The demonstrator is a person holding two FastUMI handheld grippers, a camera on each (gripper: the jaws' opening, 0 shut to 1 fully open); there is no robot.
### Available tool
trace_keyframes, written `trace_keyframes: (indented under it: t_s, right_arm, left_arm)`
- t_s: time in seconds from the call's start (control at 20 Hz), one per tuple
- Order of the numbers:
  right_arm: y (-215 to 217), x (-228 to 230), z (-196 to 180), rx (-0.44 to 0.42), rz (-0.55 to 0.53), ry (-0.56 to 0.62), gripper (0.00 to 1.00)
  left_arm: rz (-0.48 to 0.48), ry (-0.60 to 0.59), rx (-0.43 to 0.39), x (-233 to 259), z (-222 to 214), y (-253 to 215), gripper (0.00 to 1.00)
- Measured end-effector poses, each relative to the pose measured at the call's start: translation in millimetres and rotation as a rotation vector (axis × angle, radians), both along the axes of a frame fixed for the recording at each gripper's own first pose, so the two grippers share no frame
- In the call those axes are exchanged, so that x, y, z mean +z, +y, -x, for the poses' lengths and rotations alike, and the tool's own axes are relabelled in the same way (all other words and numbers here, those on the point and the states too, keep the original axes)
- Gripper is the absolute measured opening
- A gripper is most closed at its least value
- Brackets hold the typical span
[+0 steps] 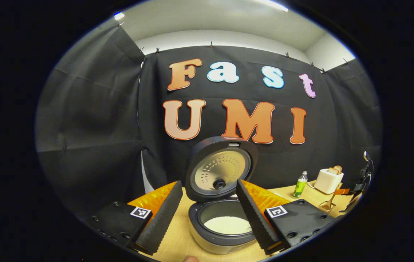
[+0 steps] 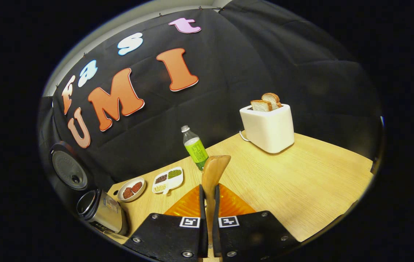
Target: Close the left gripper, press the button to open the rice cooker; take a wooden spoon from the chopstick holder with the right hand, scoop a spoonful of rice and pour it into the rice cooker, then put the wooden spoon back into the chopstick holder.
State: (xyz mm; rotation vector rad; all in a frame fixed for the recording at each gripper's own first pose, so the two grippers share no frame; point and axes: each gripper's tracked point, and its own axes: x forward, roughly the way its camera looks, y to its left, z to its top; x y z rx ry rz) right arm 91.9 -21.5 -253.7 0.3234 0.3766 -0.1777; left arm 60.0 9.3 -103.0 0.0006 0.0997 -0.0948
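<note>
The right gripper (image 2: 208,203) tilts above the desk (image 2: 301,174), fingers clamped on the wooden spoon (image 2: 213,171). The left gripper (image 1: 208,214), fingers spread wide and empty, faces the open rice cooker (image 1: 221,233), lid upright.

One rice cooker (image 1: 221,225), two bread slices (image 2: 266,102)

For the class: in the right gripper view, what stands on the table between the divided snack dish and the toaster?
A green-labelled bottle stands between the dish and the toaster, in the right gripper view.
</note>
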Motion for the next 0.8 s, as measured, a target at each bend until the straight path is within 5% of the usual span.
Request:
trace_keyframes:
  t_s: [0.4, 0.8]
  right_arm:
    - [16.9, 92.2, 17.2, 0.014, 0.042, -0.184, 0.02]
    - [123.1, 121.4, 93.1, 0.201, 0.091, -0.281, 0.02]
  left_arm:
    - [-0.032, -0.001, 0.056, 7.8, 11.7, 11.5, 0.96]
    - [-0.019, -0.003, 0.052, 12.4, 21.8, 17.3, 0.96]
